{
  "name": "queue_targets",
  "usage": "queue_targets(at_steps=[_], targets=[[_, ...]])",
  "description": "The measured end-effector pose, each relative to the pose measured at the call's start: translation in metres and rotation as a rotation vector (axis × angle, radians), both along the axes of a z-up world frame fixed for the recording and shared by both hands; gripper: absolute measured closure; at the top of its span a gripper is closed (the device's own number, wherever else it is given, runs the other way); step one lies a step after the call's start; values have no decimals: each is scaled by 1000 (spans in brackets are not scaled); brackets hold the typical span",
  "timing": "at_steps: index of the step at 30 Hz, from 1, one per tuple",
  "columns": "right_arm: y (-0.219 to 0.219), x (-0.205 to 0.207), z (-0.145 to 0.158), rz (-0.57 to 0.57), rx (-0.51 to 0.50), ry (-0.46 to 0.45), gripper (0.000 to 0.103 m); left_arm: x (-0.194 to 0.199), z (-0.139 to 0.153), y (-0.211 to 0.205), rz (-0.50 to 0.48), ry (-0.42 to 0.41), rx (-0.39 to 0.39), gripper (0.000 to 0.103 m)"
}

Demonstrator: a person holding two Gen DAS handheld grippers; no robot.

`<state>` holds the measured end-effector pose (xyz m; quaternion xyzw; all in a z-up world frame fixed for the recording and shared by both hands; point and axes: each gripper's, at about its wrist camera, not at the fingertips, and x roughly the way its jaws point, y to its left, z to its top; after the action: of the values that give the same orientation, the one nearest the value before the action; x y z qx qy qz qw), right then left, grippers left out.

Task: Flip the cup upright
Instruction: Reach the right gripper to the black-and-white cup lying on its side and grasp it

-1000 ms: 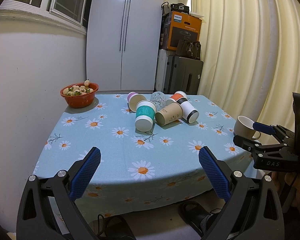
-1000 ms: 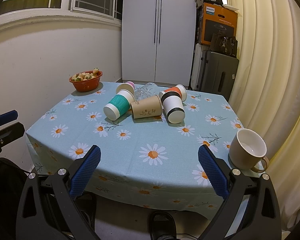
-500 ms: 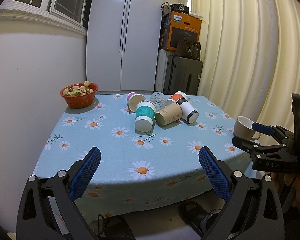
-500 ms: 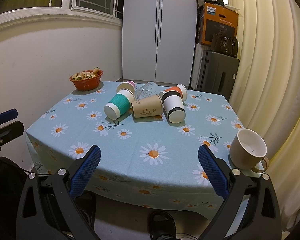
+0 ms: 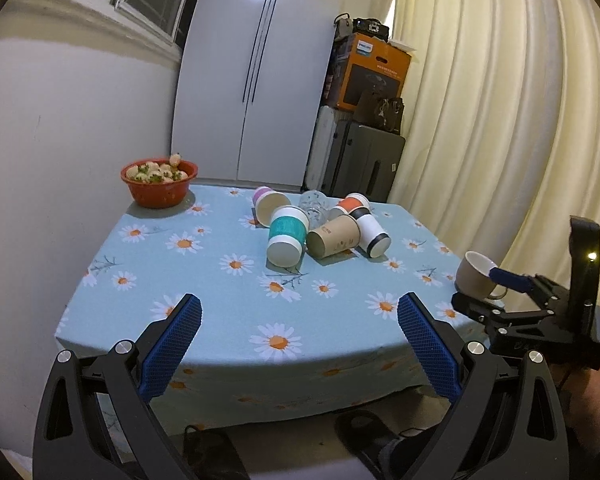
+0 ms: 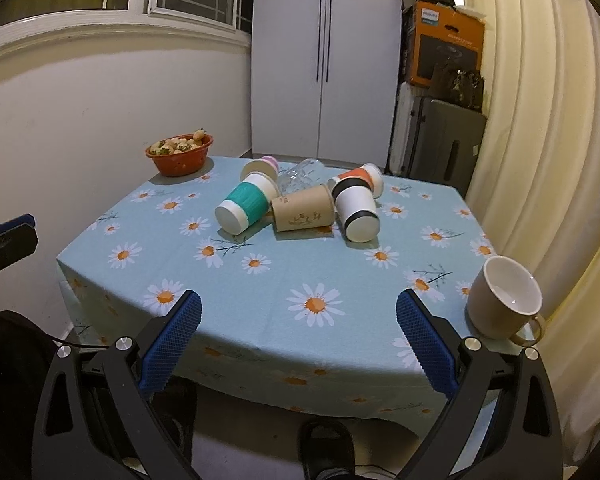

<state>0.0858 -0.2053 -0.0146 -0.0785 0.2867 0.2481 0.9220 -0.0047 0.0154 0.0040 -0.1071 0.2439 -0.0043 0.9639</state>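
Note:
Several cups lie on their sides in a cluster at the table's middle: a teal-banded cup (image 5: 286,237) (image 6: 247,208), a brown paper cup (image 5: 334,236) (image 6: 303,213), a white cup with black bands (image 5: 372,232) (image 6: 357,210), an orange cup (image 5: 350,204), a pink-rimmed cup (image 5: 270,205) and a clear glass (image 5: 314,202). A beige mug (image 6: 504,298) (image 5: 475,276) stands upright at the right edge. My left gripper (image 5: 298,334) and right gripper (image 6: 298,334) are both open and empty, held before the table's near edge.
A red bowl of fruit (image 5: 159,182) (image 6: 179,154) stands at the far left corner. The blue daisy tablecloth (image 5: 220,280) covers the table. Curtains (image 5: 500,120) hang at the right. A white wardrobe, a suitcase and boxes stand behind the table.
The right gripper, seen from the left wrist view, has drifted slightly down. Both cameras' views have shifted only a little; the cups have not moved.

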Motion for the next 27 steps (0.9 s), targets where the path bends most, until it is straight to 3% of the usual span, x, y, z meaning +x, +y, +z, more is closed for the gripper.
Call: queue_targets(at_steps=[4,6,11,21,24,27], targets=[[-3,8,10,50,60,14,6,6,-1,0,-16,21,-11,7],[-2,17,12,53,57,28,6,11,0,4,-30,21,-52,7],[-6,65,22,70,42,86,6,36,6,4,-93,28,-108,7],[11,210,23,114,-38,343,7,123,21,-7,-204,62,-228,7],[19,253,11,116,-67,463,8,144,21,-12,-222,76,-232,7],[25,293,-4,66,-109,555,20,168,14,-16,-231,116,-222,7]])
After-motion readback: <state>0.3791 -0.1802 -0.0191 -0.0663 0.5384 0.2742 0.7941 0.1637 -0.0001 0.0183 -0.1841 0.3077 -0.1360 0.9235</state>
